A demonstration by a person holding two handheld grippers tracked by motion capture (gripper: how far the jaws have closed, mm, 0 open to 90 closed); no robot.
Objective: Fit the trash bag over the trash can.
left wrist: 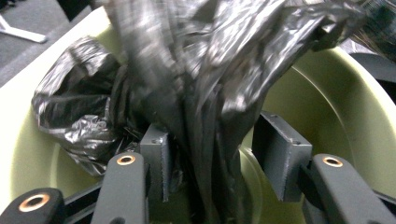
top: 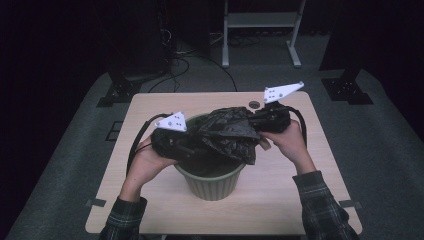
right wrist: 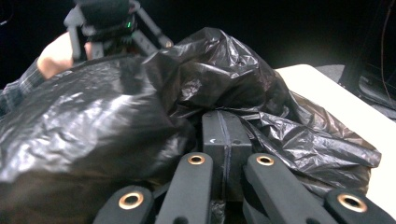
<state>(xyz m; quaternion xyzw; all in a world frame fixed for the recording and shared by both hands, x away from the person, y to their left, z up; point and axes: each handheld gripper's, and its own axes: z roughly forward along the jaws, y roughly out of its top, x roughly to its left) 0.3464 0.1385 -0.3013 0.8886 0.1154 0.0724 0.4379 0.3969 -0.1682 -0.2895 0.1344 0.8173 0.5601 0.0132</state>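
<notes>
Dark room surrounds the pale table [top: 150, 200], bare toward its near edge and corners. At its middle stands a green bin [top: 212, 182], a black bag [top: 227, 132] draped over its rim. Right gripper [right wrist: 223, 140] has its jaws pressed together, pinching bag film. Left gripper [left wrist: 215, 158] jaws stand apart, plastic hanging loosely between them.

The green bin [top: 212, 182] is the landmark. Its mouth is mostly blocked — a crumpled black bag [top: 227, 132] spreads across the top from rim to rim, and both hands crowd it, one at each side. In the left gripper view, bare inner wall [left wrist: 336, 93] shows to the right of the hanging folds — a gap there. Around the bin the table [top: 280, 195] lies open: in front of it, and at both near corners.
</notes>
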